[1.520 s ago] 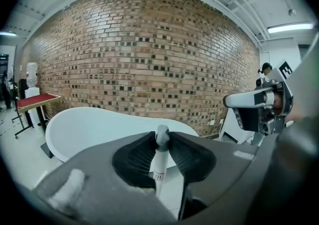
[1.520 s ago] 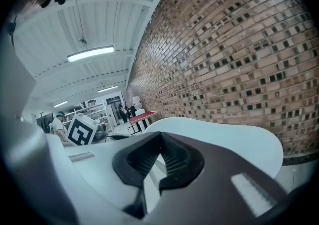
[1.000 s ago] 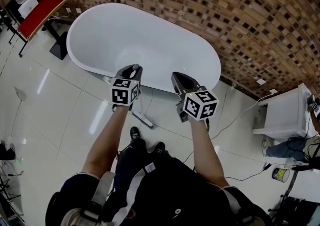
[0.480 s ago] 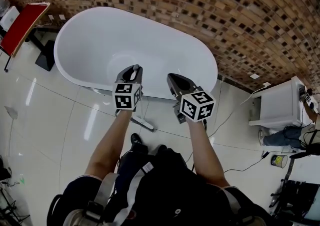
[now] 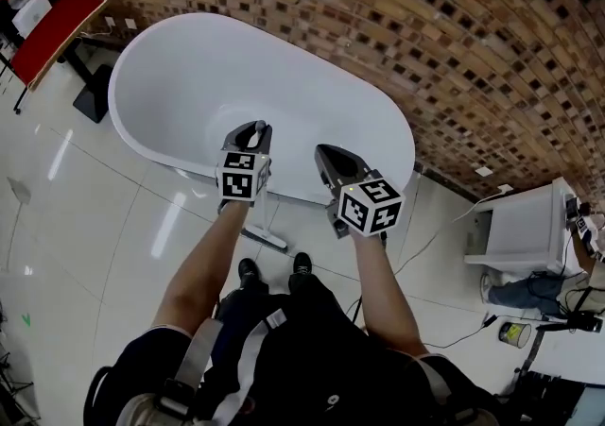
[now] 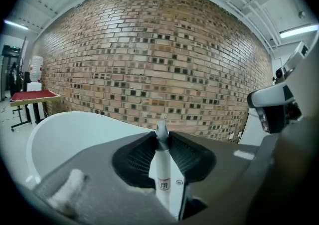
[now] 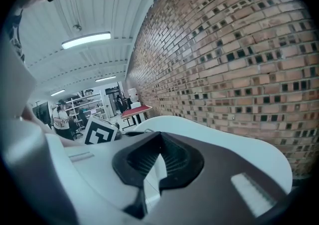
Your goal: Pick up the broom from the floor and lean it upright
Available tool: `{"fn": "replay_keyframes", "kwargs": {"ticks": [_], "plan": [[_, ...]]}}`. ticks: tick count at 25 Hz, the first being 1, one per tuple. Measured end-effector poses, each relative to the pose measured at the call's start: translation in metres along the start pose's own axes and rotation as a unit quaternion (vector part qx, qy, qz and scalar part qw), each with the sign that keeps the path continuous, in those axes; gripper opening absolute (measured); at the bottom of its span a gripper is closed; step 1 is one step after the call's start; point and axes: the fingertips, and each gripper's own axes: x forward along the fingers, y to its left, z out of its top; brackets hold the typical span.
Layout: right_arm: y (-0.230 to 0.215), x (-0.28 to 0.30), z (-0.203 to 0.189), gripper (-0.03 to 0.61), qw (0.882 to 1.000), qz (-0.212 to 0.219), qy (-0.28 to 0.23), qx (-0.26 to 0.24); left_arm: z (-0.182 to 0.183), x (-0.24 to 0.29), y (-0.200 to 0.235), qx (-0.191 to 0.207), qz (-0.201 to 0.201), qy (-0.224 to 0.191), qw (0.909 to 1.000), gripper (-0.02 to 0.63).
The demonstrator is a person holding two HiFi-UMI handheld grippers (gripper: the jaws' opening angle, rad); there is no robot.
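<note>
The left gripper (image 6: 161,134) is clamped on the broom (image 6: 163,179), just under its grey cap. The white shaft drops to the tiled floor (image 5: 95,226) beside the bathtub (image 5: 180,75), head seemingly resting there. The right gripper (image 7: 158,139) has its jaws together, empty.

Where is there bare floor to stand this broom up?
Open tile floor left of the bathtub, up to the red table. Crowded on the right: cables and a white cabinet sit below the brick wall.

White bathtub (image 5: 255,75) stands on glossy tiled floor (image 5: 85,226) against brick wall (image 5: 425,27).
</note>
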Motion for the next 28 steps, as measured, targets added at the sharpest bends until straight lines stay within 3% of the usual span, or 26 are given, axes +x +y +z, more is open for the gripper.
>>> {"fn": "replay_keyframes", "kwargs": {"ticks": [10,19,28], "plan": [[-0.019,0.025,0.009,0.005,0.999,0.050,0.014,-0.003,0.004,0.008,-0.019,0.006,-0.003,-0.001,1.0000,0.094],[-0.024,0.021,0.014,0.005,0.998,0.058,0.010,-0.003,0.005,-0.002,-0.034,0.006,-0.009,0.001,0.9999,0.135],[-0.003,0.017,0.016,0.006,0.998,0.065,-0.015,-0.010,0.031,-0.050,-0.051,-0.003,-0.060,-0.025,0.9979,0.150]]}}
